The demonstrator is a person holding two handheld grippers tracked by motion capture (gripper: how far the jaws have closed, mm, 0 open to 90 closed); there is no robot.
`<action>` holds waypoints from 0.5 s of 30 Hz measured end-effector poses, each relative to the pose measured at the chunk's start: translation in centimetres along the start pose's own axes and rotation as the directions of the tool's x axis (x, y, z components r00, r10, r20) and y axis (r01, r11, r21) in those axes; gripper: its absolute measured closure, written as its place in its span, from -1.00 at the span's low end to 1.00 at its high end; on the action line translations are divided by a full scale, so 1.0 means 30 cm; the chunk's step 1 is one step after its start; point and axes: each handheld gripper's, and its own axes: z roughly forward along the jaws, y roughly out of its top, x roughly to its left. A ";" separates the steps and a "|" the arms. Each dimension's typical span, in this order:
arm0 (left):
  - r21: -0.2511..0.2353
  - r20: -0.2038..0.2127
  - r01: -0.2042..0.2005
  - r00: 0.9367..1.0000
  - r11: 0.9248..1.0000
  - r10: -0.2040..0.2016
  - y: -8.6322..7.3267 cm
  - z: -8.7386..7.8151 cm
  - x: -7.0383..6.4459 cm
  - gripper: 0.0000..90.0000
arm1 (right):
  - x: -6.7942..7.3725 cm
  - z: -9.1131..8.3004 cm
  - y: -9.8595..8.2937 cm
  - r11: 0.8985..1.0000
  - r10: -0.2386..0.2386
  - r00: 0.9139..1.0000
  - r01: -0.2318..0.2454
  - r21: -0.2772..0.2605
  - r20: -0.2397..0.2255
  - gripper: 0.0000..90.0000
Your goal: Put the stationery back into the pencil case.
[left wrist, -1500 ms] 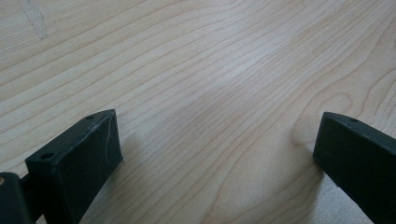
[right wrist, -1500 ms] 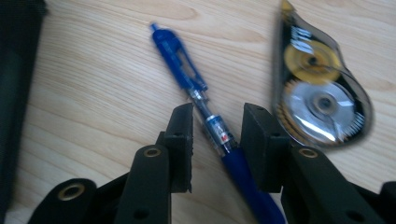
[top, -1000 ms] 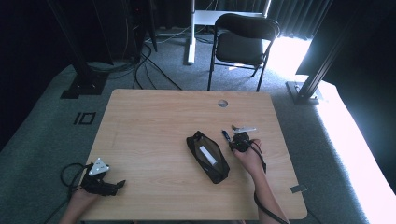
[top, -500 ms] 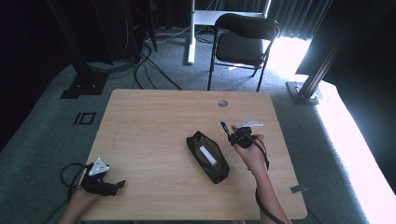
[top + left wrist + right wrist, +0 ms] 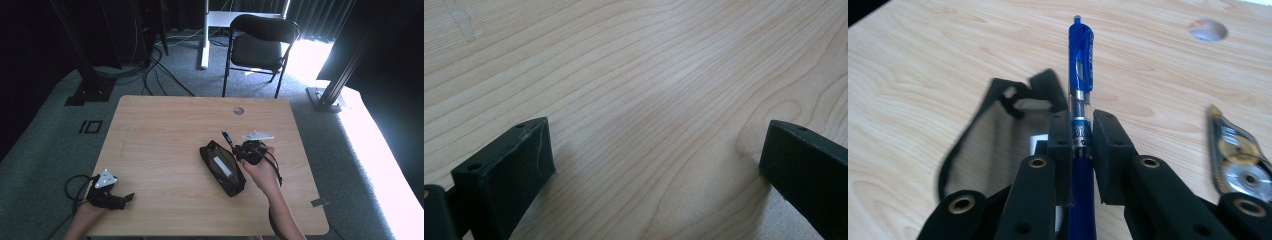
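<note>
An open black pencil pouch point(image 5: 223, 169) lies mid-table with a white item inside. My right gripper point(image 5: 236, 149) is at its right edge, shut on a blue pen point(image 5: 227, 138) that points away from the person. In the right gripper view the blue pen point(image 5: 1081, 65) sticks out past my right gripper point(image 5: 1081, 127), just above the pouch point(image 5: 993, 125) opening. My left gripper point(image 5: 126, 198) rests near the table's front left corner. In its own view, my left gripper point(image 5: 654, 155) has its jaws wide apart over bare wood, holding nothing.
A correction tape dispenser point(image 5: 1235, 160) lies on the wood to the right of the pen. A round cable hole point(image 5: 238, 110) sits near the table's point(image 5: 165, 125) far edge. A black folding chair point(image 5: 260, 47) stands beyond the table.
The right gripper has shifted a little left with the pen, bringing it over the pouch's edge. The left gripper has stayed put.
</note>
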 end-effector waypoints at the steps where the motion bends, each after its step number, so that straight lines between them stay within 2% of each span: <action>1: 0.000 0.000 0.000 1.000 1.000 0.000 0.000 0.000 0.000 -0.98 | 0.011 -0.002 0.001 1.000 -0.008 1.000 0.008 0.000 -0.006 0.76; 6: 0.000 0.000 0.001 1.000 1.000 -0.001 0.000 0.000 0.000 -0.98 | 0.060 0.007 -0.002 0.999 -0.032 0.999 0.032 0.012 -0.035 0.76; 10: 0.000 0.000 0.000 1.000 1.000 0.000 0.000 0.000 0.000 -0.98 | 0.082 0.035 -0.014 0.997 -0.048 0.998 0.051 0.054 -0.046 0.76; 15: 0.000 0.000 0.000 1.000 1.000 0.000 0.000 0.000 0.000 -0.98 | 0.095 0.074 -0.027 0.991 -0.050 0.998 0.055 0.120 -0.037 0.76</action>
